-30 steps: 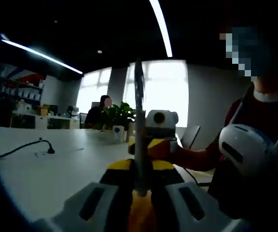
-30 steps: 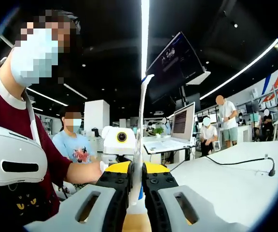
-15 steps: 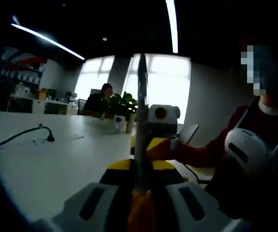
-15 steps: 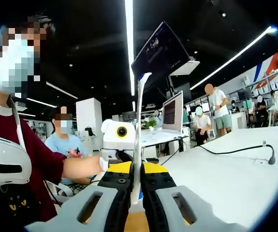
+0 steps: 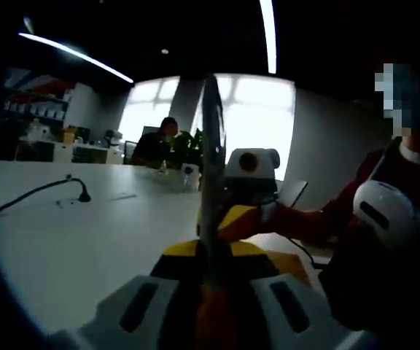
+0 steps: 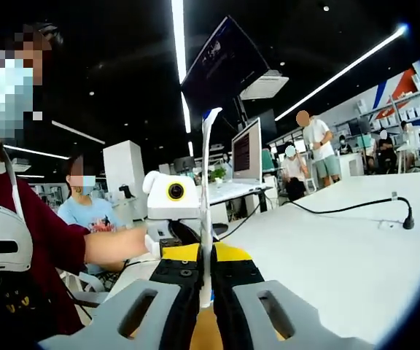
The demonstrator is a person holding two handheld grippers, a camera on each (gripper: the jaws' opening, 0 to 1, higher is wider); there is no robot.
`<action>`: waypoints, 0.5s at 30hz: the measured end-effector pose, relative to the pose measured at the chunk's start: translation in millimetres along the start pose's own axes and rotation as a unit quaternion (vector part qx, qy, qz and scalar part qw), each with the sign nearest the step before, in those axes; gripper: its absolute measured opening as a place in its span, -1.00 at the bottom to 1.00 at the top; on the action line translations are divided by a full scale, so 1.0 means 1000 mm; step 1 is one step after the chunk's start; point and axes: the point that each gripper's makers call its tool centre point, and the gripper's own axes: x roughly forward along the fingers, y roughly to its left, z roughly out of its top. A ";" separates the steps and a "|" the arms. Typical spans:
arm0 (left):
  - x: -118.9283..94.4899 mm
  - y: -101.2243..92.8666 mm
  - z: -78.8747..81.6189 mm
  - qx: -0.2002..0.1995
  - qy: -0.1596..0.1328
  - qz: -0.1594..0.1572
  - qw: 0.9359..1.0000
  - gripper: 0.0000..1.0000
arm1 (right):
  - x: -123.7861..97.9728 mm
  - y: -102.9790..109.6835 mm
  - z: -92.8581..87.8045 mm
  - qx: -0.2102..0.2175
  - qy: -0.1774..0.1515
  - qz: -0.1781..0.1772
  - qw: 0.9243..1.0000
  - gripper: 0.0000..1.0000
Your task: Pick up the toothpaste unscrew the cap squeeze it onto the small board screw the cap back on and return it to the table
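The toothpaste tube (image 5: pixel 211 146) stands upright and edge-on, a thin dark strip rising from between the jaws of my left gripper (image 5: pixel 211 255), which is shut on it. In the right gripper view the same tube (image 6: pixel 208 168) is a narrow white strip with a blue tip, and my right gripper (image 6: pixel 205 259) is shut on it too. The two grippers face each other across the tube: the right gripper (image 5: pixel 248 191) sits just behind it in the left gripper view, the left gripper (image 6: pixel 172 200) in the right gripper view. The cap is hidden.
A white table (image 5: pixel 86 233) spreads below, with a black cable (image 5: pixel 42 189) on it. In the right gripper view the table (image 6: pixel 341 240) carries a cable (image 6: pixel 356 211) and a laptop (image 6: pixel 246 153). The person's sleeve (image 5: pixel 319 219) reaches in. Other people are behind.
Both views have shifted slightly with the hands. The tube stays clamped between both grippers, and the facing gripper sits a little lower in each view.
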 end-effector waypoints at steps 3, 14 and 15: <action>-0.001 0.004 -0.002 0.003 0.002 0.004 1.000 -0.78 | 0.004 -0.003 -0.003 -0.002 0.002 -0.005 1.000 -0.99; -0.001 0.013 -0.011 0.009 0.013 0.012 1.000 -0.78 | 0.007 -0.011 -0.013 0.001 0.012 -0.013 1.000 -1.00; -0.001 0.013 -0.012 0.010 0.014 0.012 1.000 -0.78 | 0.007 -0.011 -0.014 -0.001 0.013 -0.012 1.000 -1.00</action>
